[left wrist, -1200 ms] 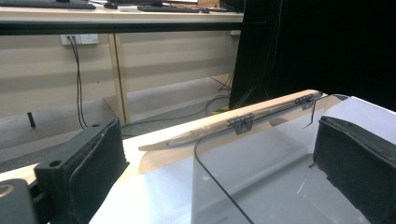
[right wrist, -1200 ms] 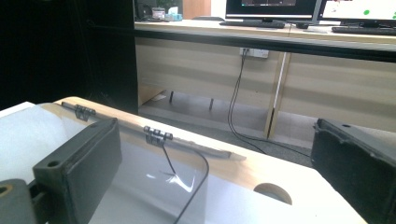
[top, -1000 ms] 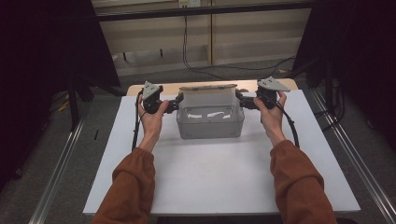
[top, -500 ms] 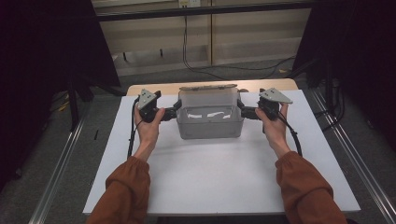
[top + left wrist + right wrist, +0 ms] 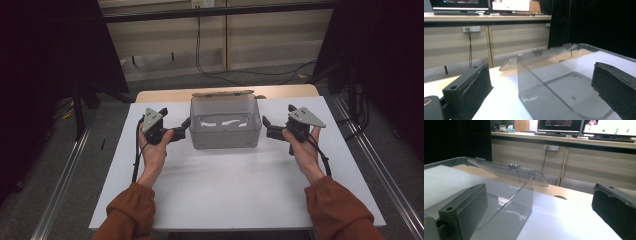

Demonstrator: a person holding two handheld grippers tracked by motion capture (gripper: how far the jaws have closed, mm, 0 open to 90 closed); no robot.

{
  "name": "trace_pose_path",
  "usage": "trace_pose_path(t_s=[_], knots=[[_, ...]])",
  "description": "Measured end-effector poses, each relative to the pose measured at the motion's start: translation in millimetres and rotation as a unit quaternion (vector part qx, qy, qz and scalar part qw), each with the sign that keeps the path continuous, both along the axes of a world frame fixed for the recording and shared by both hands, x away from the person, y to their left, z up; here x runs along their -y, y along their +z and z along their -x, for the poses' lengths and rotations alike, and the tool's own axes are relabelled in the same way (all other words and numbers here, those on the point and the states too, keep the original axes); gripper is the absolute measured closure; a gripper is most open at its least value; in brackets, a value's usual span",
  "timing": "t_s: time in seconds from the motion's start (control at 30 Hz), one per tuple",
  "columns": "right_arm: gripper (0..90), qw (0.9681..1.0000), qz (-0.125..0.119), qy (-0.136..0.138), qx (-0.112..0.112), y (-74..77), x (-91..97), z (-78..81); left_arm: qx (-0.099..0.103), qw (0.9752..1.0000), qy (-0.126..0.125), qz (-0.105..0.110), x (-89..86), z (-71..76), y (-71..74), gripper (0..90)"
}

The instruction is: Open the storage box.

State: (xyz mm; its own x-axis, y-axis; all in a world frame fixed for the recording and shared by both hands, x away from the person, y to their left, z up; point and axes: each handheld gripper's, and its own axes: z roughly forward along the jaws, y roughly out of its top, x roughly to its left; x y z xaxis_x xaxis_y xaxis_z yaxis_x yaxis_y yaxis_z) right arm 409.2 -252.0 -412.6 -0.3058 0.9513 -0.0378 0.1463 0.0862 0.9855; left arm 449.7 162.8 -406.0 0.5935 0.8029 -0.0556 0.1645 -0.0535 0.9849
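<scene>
The box (image 5: 225, 122), clear and grey with its lid (image 5: 223, 93) folded back behind it, is being shown in the upper middle of the high view, resting on the white board (image 5: 235, 190) that is covering the table. At centre left the left gripper (image 5: 183, 128) is being held by the left hand (image 5: 155, 150), its jaws pointing right and standing spread just beside the box's left wall; whether they are touching it cannot be told. At centre right the right gripper (image 5: 266, 127) is being held by the right hand (image 5: 303, 150), its jaws pointing left and spread, a little apart from the box's right wall. Orange sleeves (image 5: 131, 215) are being seen at the bottom corners.

In the left gripper view the box (image 5: 564, 85) is occupying the centre and right of the frame. The left gripper (image 5: 544, 95) is being held open: one jaw is lying at lower left outside the wall, the other at lower right seen through the clear plastic. The lid (image 5: 541, 53) is tilting back in the middle of the frame.

In the right gripper view the box (image 5: 499, 205) is being seen at left and centre, its near corner edge running through the middle. The right gripper (image 5: 539, 217) is being held wide open, one jaw at lower left seen through the wall, the other at lower right over the board (image 5: 564, 220). The lid (image 5: 506, 170) is lying back at upper centre.
</scene>
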Motion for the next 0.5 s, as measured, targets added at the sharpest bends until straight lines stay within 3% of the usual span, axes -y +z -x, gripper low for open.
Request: trace_pose_path(t_s=[0.13, 0.2, 0.27, 0.43, 0.5], knots=[[0.0, 1.0, -0.002, -0.002, 0.002, -2.1, 1.8, 11.0, 0.0, 1.0, 0.008, 0.002, -2.9, 12.7, -4.8, 2.4], [0.0, 0.9999, -0.015, -0.001, -0.003, -3.7, 3.3, 15.1, -0.001, 1.0, 0.008, -0.005, -6.9, 19.3, -7.3, 2.6], [0.0, 1.0, 0.002, -0.008, -0.005, -5.4, 3.8, 19.2, -0.002, 0.9999, 0.013, 0.006, -10.9, 25.5, -10.8, 2.8], [0.0, 0.9999, -0.001, -0.01, 0.001, -8.6, 6.4, 31.3, -0.004, 0.9998, 0.016, 0.01, -19.4, 40.6, -16.8, 2.8], [0.0, 0.9999, -0.006, -0.011, 0.002, -9.4, 7.8, 37.7, 0.004, 0.9999, 0.013, 0.003, -21.8, 48.8, -18.3, 2.7]])
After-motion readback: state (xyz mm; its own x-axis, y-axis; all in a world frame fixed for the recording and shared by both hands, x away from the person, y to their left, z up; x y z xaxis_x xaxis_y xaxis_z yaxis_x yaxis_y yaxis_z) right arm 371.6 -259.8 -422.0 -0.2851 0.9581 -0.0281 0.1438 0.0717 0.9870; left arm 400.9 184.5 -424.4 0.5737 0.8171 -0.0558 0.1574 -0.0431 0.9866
